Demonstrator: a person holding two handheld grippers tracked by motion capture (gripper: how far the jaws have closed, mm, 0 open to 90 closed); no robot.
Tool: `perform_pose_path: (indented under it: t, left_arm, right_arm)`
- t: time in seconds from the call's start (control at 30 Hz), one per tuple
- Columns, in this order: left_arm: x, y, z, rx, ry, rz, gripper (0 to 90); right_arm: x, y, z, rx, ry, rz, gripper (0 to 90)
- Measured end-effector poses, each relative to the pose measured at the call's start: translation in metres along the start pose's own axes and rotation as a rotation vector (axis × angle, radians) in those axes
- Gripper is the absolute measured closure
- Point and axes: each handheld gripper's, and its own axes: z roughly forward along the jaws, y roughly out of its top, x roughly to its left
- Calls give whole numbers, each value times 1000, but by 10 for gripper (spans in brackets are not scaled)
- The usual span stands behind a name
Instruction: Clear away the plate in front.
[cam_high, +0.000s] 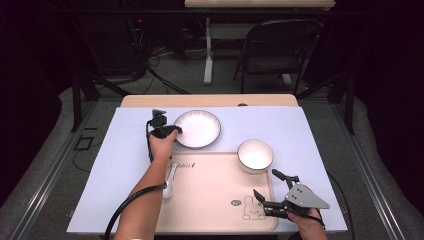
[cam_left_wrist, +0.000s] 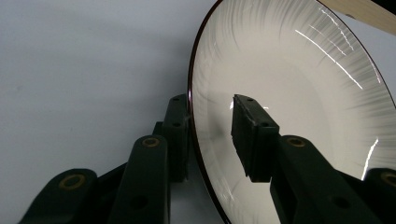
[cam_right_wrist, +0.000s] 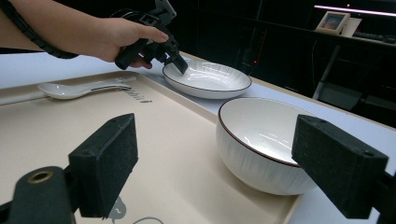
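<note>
white plate (cam_high: 198, 129) – dark rim, faint ribbing; beige tray (cam_high: 215, 200).

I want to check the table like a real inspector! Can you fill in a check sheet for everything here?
Surface: pale blue table cover with a beige tray on it.
Job's things: white plate off the tray, its rim between the left gripper's jaws with a gap at one pad.
Clutter: white bowl on the tray's far right corner; white spoon at the tray's left edge.
Grippers: left gripper at the plate's rim; right gripper open over the tray.
Cables: black cable along the left forearm.
Surroundings: folding chair and desk legs beyond the table.
</note>
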Motion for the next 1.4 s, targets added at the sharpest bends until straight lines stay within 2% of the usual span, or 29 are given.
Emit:
perform_pose_path:
  t: [0.27,0.43,0.67,0.93,1.17,1.33,1.4]
  left_arm:
    - [3,1,1,7,-15,-14,724]
    - [4,3,0,15,-15,-44,749]
    - [1,3,-5,11,-31,-46,780]
    - [-7,8,-15,-9,-41,-30,818]
    - [-15,12,-19,-18,-28,-26,836]
    - [-19,14,-20,-24,-23,-58,845]
    - [-23,16,-22,-23,-10,-44,848]
  right_arm:
    - [0,0,0,-1,0,-2,140]
    - [1,0,-2,1,-3,-1,140]
    - [2,0,-2,0,-3,-6,140]
    - [2,0,-2,0,-1,-6,139]
    - [2,1,-2,-1,-2,-6,140]
    - [2,1,-2,-1,-1,-8,140]
    - [2,1,-2,-4,0,-6,140]
